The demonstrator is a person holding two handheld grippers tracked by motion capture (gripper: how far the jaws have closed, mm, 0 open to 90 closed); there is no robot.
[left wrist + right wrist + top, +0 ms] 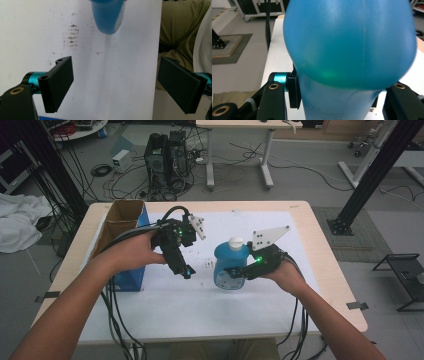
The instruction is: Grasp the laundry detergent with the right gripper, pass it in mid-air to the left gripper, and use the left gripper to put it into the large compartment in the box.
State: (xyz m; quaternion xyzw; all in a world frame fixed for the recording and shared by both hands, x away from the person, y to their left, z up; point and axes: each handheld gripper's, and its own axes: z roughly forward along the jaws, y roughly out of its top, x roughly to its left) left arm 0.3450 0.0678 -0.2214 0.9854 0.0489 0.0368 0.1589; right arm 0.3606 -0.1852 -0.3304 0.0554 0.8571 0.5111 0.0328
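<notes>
A blue plastic bottle [230,265] with a white cap is held upright above the white sheet [200,295] near the table's middle. My right gripper [235,272] is shut on its lower body from the right; in the right gripper view the bottle [349,45] bulges above the two jaws that clamp its narrower part. My left gripper [186,270] hovers to the bottle's left, pointing down, jaws wide open with nothing between them. In the left gripper view the bottle's bottom [108,17] hangs at the top, above the open fingers [58,82].
An open cardboard box with a blue side [125,240] stands at the table's left, close behind the left hand. Brown smudges [71,35] mark the sheet. The table's near edge and the person's lap [180,30] lie past the sheet. Cables trail off the front edge.
</notes>
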